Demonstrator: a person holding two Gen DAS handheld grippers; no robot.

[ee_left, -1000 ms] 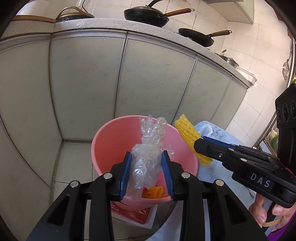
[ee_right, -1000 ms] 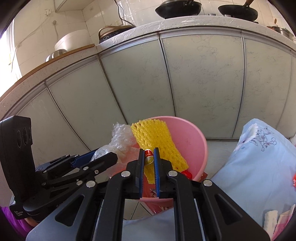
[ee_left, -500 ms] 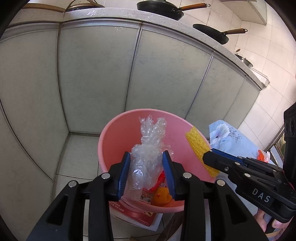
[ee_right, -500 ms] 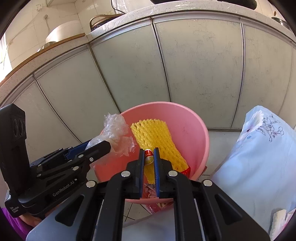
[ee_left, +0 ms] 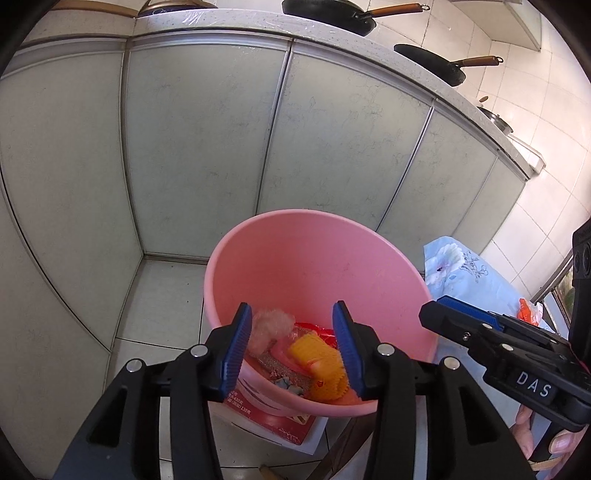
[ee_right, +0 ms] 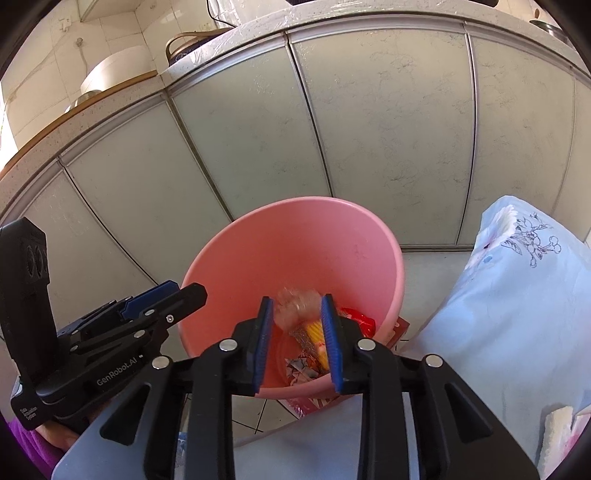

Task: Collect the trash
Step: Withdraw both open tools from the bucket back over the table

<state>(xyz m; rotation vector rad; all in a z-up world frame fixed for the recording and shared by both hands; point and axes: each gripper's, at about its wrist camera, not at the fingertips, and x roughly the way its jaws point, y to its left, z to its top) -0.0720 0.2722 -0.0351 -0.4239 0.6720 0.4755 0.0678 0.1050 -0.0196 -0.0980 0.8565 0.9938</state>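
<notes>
A pink bucket [ee_left: 317, 258] stands on the floor in front of the cabinets; it also shows in the right wrist view [ee_right: 295, 236]. Inside it lie a clear plastic bag [ee_left: 267, 326], a yellow foam net [ee_left: 321, 363], a red wrapper [ee_right: 356, 319] and paper scraps. The bag [ee_right: 295, 306] and the net [ee_right: 317, 339] also show in the right wrist view. My left gripper [ee_left: 291, 349] is open and empty above the bucket's near rim. My right gripper [ee_right: 297, 341] is open and empty above the same rim, to the right of the left one.
Grey cabinet doors [ee_left: 207, 147] stand close behind the bucket under a counter with pans [ee_left: 328, 14]. A table with a light blue flowered cloth [ee_right: 517, 295] is at the right. A red packet [ee_left: 273, 417] lies under the bucket on the tiled floor.
Both grippers have opened. The plastic bag dropped from the left one and the yellow foam net from the right one; both now lie in the bucket.
</notes>
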